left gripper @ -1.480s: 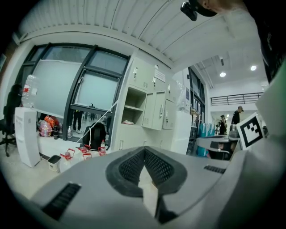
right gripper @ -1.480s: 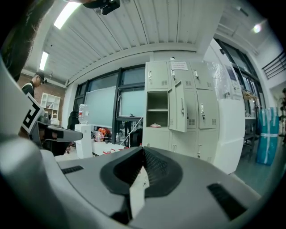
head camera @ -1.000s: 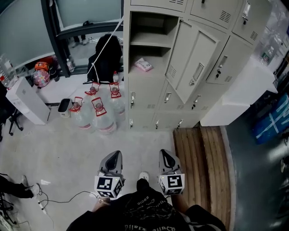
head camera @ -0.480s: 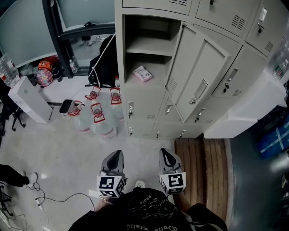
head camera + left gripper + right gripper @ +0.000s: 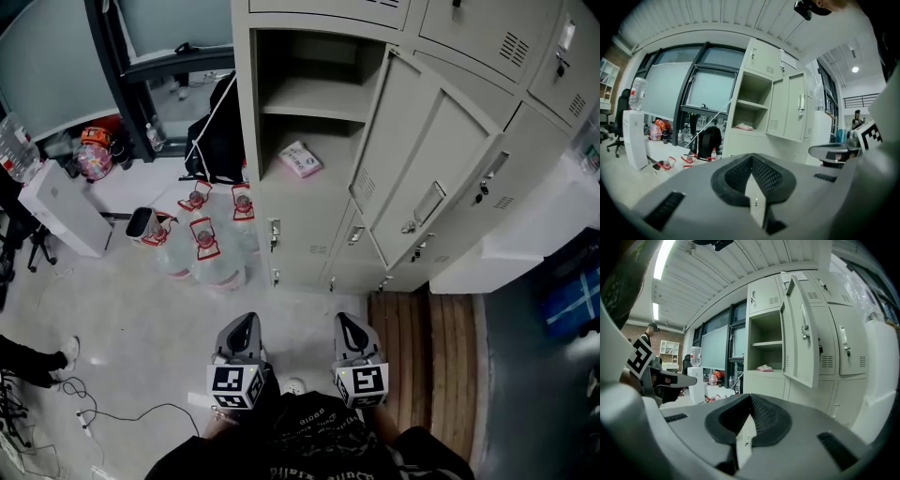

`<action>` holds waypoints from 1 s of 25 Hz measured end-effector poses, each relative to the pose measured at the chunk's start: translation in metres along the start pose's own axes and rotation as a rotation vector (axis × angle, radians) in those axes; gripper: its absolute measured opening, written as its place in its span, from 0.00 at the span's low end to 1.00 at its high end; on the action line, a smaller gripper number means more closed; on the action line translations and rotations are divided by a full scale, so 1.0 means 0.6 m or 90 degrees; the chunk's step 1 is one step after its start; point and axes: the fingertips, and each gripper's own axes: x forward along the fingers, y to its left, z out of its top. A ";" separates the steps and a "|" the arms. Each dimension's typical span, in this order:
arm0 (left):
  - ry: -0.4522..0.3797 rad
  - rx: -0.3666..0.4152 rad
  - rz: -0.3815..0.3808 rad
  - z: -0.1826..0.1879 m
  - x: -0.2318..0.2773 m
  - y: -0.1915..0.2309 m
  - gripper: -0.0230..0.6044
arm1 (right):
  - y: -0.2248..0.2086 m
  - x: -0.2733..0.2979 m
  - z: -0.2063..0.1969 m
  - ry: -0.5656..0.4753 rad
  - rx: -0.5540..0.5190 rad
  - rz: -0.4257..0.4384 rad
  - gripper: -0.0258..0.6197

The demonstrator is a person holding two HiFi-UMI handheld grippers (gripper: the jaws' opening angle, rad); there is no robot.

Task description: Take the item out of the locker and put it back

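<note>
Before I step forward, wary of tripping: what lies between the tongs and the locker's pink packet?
Head view: bare floor, then the locker's closed lower doors below the packet.

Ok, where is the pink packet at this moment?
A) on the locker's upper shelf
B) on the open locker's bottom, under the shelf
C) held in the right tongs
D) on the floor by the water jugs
B: the packet lies on the bottom of the open locker, below its shelf.
</note>
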 end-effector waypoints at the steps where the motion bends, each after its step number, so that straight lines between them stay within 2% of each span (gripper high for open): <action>1: 0.001 0.000 -0.001 -0.001 0.005 0.004 0.05 | 0.000 0.005 -0.002 0.003 0.005 0.002 0.04; 6: 0.011 0.003 0.000 -0.007 0.040 0.047 0.05 | 0.005 0.050 -0.011 0.007 0.048 0.010 0.04; 19: -0.007 0.011 -0.058 0.063 0.205 0.142 0.05 | -0.021 0.226 0.043 0.010 0.042 -0.028 0.04; 25: 0.001 0.019 -0.071 0.080 0.264 0.186 0.05 | -0.037 0.293 0.071 0.007 0.037 -0.053 0.05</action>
